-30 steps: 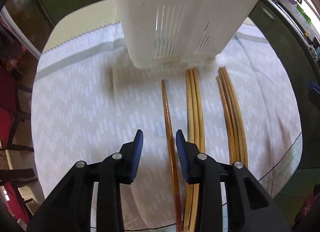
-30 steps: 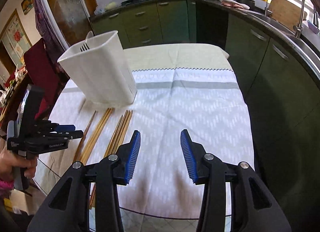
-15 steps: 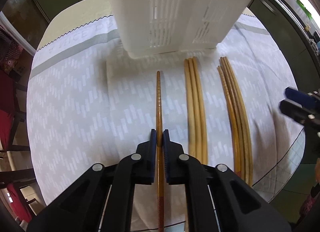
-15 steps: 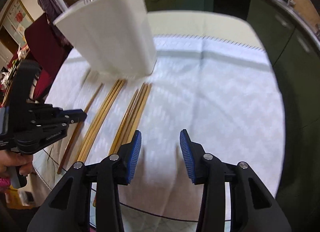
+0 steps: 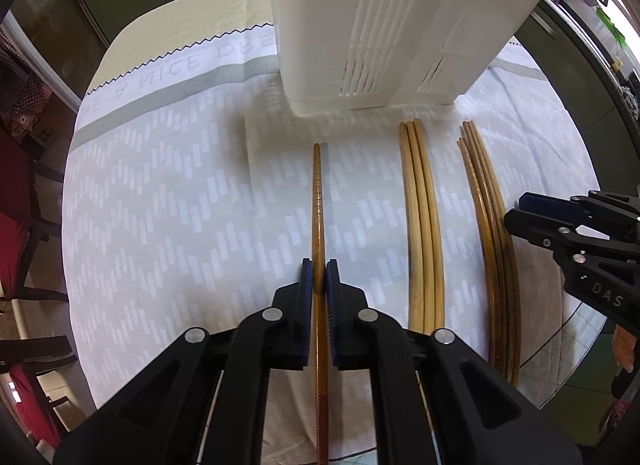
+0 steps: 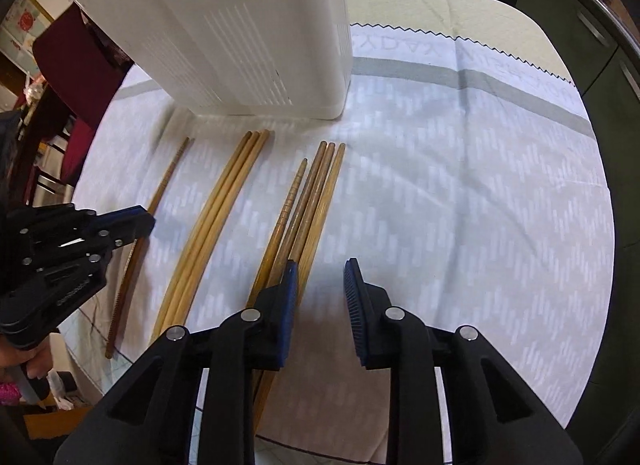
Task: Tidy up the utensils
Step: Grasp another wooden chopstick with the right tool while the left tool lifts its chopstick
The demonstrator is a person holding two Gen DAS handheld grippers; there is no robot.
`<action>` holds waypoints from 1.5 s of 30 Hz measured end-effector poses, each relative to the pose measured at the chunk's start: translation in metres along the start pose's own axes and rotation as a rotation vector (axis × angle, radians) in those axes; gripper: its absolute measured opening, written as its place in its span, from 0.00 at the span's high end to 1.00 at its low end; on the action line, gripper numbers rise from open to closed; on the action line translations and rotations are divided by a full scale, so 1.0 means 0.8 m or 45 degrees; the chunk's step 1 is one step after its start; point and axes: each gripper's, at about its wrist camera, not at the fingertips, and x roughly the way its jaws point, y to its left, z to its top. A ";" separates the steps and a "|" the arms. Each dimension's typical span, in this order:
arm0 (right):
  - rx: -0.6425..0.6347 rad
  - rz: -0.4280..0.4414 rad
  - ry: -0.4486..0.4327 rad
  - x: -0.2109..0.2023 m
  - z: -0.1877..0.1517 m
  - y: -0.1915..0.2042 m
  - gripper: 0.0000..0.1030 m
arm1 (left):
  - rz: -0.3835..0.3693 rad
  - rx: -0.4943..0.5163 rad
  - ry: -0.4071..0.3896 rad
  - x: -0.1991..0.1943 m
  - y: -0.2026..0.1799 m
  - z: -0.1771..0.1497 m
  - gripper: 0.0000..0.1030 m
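Note:
My left gripper (image 5: pixel 319 280) is shut on a single dark brown chopstick (image 5: pixel 317 201) that lies on the white cloth (image 5: pixel 160 201), pointing at the white slotted utensil holder (image 5: pixel 384 25). To its right lie three light chopsticks (image 5: pixel 420 205) and a bundle of several darker chopsticks (image 5: pixel 490 217). My right gripper (image 6: pixel 320 285) is open and empty, low over the cloth, its left finger just beside the darker bundle (image 6: pixel 308 201). The holder (image 6: pixel 240 25) stands just beyond the chopstick tips. The left gripper also shows at the left of the right wrist view (image 6: pixel 136 221).
The cloth covers a round table whose near edge (image 6: pixel 360 453) lies just below the grippers. Green kitchen cabinets (image 6: pixel 600 45) stand to the right, a red chair (image 6: pixel 80 61) to the left. The cloth right of the bundle (image 6: pixel 460 205) is bare.
My left gripper closed on the single chopstick and still holds it. My right gripper moved down and left toward the darker bundle, staying open.

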 end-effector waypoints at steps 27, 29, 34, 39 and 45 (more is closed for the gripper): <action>-0.087 -0.102 -0.013 0.013 0.017 0.035 0.93 | -0.020 -0.035 0.027 -0.001 0.018 0.010 0.93; -0.082 -0.059 -0.058 -0.003 0.016 0.034 0.93 | -0.039 -0.051 0.011 -0.006 0.027 0.012 0.93; -0.072 0.022 -0.168 -0.050 0.009 0.024 0.93 | -0.042 -0.046 -0.112 -0.051 0.037 0.020 0.93; -0.079 0.060 -0.267 -0.098 -0.004 0.014 0.93 | -0.052 -0.031 -0.220 -0.098 0.039 0.021 0.93; -0.086 0.084 -0.343 -0.129 -0.020 0.016 0.93 | -0.049 0.011 -0.316 -0.141 0.023 0.008 0.94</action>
